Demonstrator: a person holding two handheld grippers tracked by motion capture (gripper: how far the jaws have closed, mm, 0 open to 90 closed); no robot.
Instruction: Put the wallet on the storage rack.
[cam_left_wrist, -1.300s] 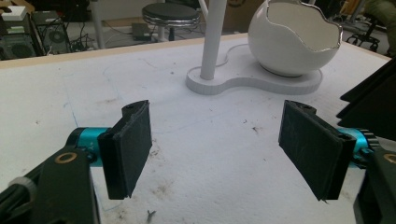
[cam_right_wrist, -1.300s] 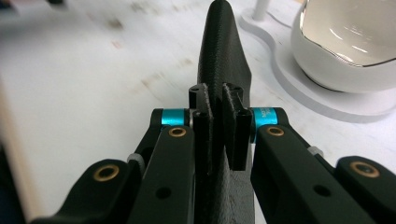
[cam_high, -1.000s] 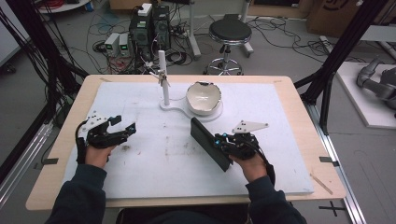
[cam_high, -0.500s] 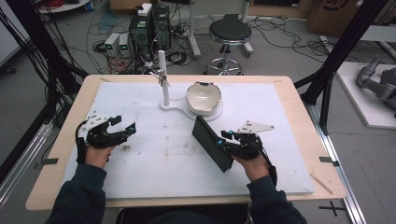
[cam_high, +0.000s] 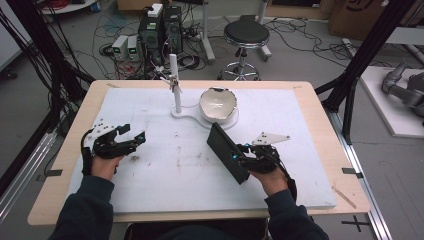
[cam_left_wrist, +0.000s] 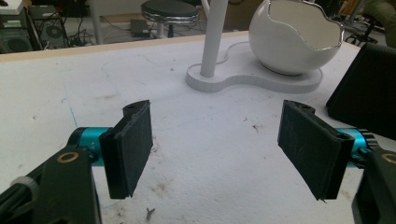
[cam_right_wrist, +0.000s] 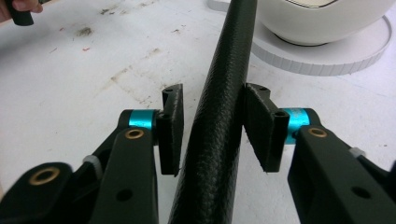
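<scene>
A flat black textured case (cam_high: 226, 150) stands on its long edge on the white mat, tilted, just in front of the white stand. My right gripper (cam_high: 239, 155) straddles its near end. In the right gripper view the case (cam_right_wrist: 219, 116) runs up between the jaws of that gripper (cam_right_wrist: 212, 128). The right pad touches it, while a strip of mat shows between the left pad and the case. My left gripper (cam_high: 132, 135) hovers over the left of the mat, well apart from the case. Its jaws (cam_left_wrist: 217, 154) stand wide open with nothing between them.
A white eggshell-shaped bowl (cam_high: 217, 102) sits on a flat white base (cam_high: 186, 113) with an upright post (cam_high: 173, 80) at the mat's far middle. The left gripper view shows the bowl (cam_left_wrist: 294, 37) and the case (cam_left_wrist: 369, 88). Bare mat (cam_high: 175, 170) lies between the hands.
My right hand has shifted a little toward me and to the right, with the case staying almost where it was. The left gripper has not moved.
</scene>
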